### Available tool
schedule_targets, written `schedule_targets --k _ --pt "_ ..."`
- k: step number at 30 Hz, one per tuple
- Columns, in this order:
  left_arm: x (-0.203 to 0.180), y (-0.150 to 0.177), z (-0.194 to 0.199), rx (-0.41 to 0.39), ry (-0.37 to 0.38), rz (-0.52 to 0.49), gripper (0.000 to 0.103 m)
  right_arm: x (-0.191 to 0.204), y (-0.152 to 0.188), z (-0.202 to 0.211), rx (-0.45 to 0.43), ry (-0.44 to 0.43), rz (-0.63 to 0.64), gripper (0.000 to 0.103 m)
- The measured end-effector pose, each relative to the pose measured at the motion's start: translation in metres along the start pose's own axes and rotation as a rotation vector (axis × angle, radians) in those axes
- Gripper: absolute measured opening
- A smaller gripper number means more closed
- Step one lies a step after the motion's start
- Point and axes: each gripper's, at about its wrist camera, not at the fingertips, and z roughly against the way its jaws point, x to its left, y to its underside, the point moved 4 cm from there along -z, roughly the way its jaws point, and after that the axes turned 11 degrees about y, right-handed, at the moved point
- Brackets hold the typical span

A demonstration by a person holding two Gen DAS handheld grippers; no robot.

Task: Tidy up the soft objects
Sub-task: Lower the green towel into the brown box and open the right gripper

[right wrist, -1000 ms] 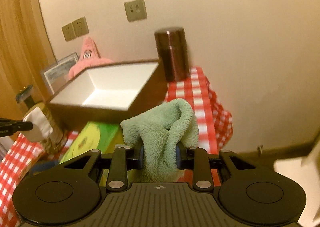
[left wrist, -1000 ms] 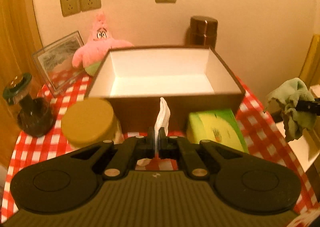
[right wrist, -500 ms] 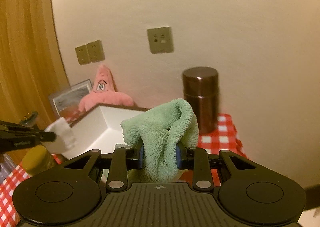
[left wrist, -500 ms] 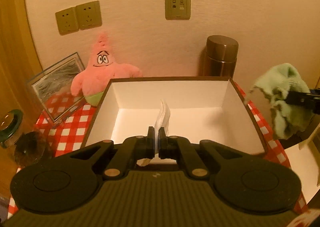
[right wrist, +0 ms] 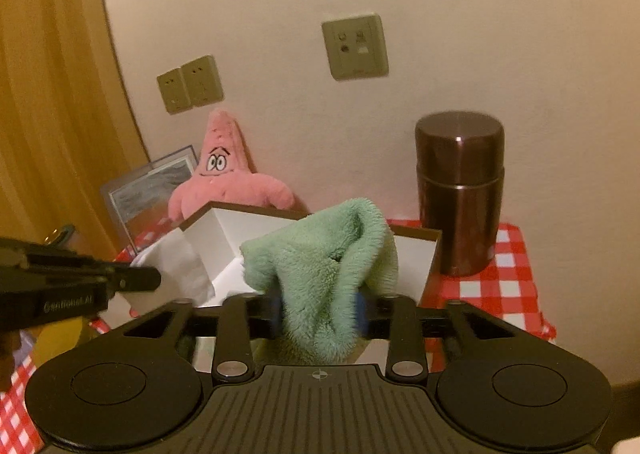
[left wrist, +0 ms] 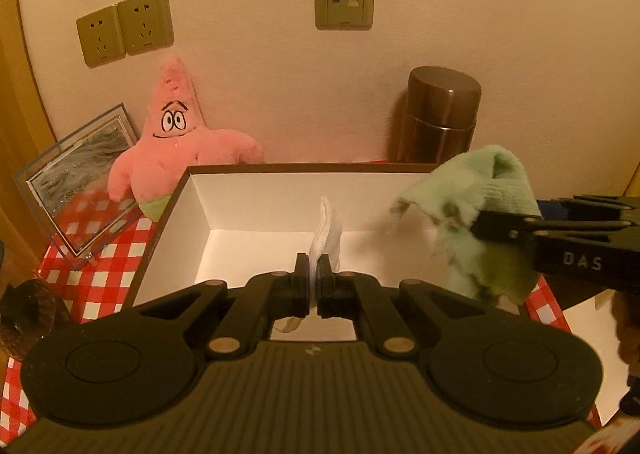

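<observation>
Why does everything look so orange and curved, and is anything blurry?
Both views: warm, dim lighting tints the wall orange, and the fisheye lens bends the edges. Left wrist view: the green towel looks soft and slightly smeared. Right wrist view: the flask shows a small glare spot, and the wall sockets are blurred.

The left hand-held gripper (left wrist: 314, 288) is matte black: a ribbed body with a small crosshair mark, a round disc recess at 8 and at 4 o'clock, and angled links pinned by brass-coloured screws. The right hand-held gripper (right wrist: 320, 308) has the same black ribbed build and silver pins, with blue pads (right wrist: 361, 310) on its fingers. Seen side-on at 3 o'clock in the left view, it bears pale "DAS" lettering.
</observation>
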Motion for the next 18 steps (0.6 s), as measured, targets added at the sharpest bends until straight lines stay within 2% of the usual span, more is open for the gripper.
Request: schedule_targets --k 2,3,6,14,15,17,18 --pt "0.0 -0.001 -0.005 0.006 0.001 0.002 0.005 -0.001 0.0 -0.008 0.002 0.008 -0.027 0.061" --pt "0.0 -0.001 -0.007 0.009 -0.002 0.002 0.005 -0.002 -0.002 -0.01 -0.006 0.009 -0.044 0.063" --pt "0.001 -0.002 -0.01 0.014 -0.003 0.004 0.005 -0.007 -0.003 -0.015 -0.006 -0.006 -0.086 0.063" --pt "0.002 -0.006 -0.017 0.014 0.011 0.008 0.007 -0.015 0.005 -0.012 0.018 0.004 -0.06 0.063" --pt "0.002 -0.006 -0.018 0.013 0.018 0.012 0.009 -0.015 0.006 -0.012 0.018 0.004 -0.057 0.063" --pt "0.002 -0.007 -0.019 0.006 0.013 0.023 0.031 -0.017 0.008 -0.011 0.021 0.008 -0.052 0.063" --pt "0.002 -0.008 -0.02 0.002 0.01 0.026 0.034 -0.017 0.009 -0.01 0.021 0.006 -0.052 0.063"
